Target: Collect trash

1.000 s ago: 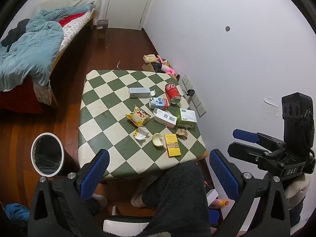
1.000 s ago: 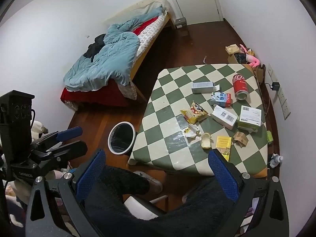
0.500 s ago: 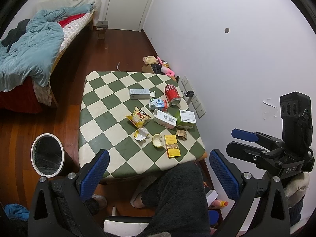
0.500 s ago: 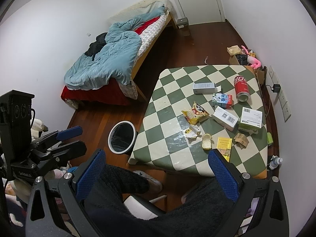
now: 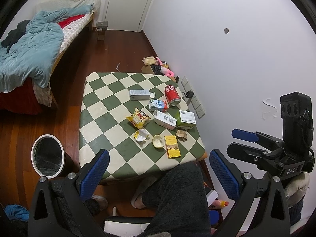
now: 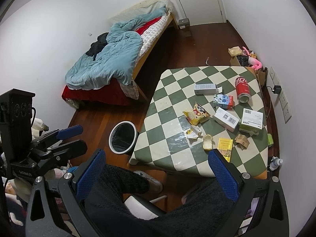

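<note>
- One green-and-cream checkered table (image 5: 102, 106) fills our view, litter scattered across it.
- Beside its left edge on the floor stands our white-rimmed trash bin (image 5: 47, 156).
- Both tools, left gripper (image 5: 159, 174) and right gripper (image 6: 156, 174), hang above our lap, jaws spread wide, grasping nothing.
- Smaller litter: a toppled red can (image 5: 172, 95), a yellow snack bag (image 5: 138, 118).

The near edge of the surface (image 5: 138, 169) is hidden behind the person's dark fleece-clad leg (image 5: 177, 193), which the bottom of the left wrist view cuts off. The print on the yellow box (image 5: 172, 146) near that leg is too small to read. In the right wrist view, the right tool's blue pad (image 6: 224, 171) covers that box's corner. The bin's (image 5: 47, 156) contents are too dark to tell.
</note>
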A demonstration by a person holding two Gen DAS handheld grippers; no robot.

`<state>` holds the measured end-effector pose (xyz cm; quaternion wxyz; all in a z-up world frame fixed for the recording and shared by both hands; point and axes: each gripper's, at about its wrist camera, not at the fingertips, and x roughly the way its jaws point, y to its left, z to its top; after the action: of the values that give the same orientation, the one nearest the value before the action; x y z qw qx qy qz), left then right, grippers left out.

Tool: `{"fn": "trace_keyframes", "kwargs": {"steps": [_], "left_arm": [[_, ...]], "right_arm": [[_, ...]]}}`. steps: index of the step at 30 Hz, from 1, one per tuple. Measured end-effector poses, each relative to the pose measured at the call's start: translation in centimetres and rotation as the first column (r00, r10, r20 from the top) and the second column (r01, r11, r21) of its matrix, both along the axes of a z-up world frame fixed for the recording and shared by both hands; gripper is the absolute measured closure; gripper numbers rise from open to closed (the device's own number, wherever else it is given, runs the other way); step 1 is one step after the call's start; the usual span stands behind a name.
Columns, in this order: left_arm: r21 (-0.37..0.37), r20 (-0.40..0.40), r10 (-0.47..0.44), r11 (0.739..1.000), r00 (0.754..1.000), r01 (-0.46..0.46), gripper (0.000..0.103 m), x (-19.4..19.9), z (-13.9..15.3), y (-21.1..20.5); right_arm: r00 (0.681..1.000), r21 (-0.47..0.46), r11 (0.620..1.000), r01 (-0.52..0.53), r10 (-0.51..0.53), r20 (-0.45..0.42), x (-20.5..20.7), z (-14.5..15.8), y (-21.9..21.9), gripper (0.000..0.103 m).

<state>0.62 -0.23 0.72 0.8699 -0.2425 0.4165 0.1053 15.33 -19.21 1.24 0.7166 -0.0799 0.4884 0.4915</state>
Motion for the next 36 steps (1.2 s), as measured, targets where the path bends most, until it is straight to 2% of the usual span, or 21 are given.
{"fn": "trace_keyframes", "kwargs": {"steps": [36], "left_arm": [[0.0,0.005,0.001,1.0,1.0,-0.001,0.0,-0.19,-0.07,-0.1]], "right_arm": [[1.0,0.004,1.0,-0.001,0.001,0.001,-0.27,0.27,0.09,0.0]]}}
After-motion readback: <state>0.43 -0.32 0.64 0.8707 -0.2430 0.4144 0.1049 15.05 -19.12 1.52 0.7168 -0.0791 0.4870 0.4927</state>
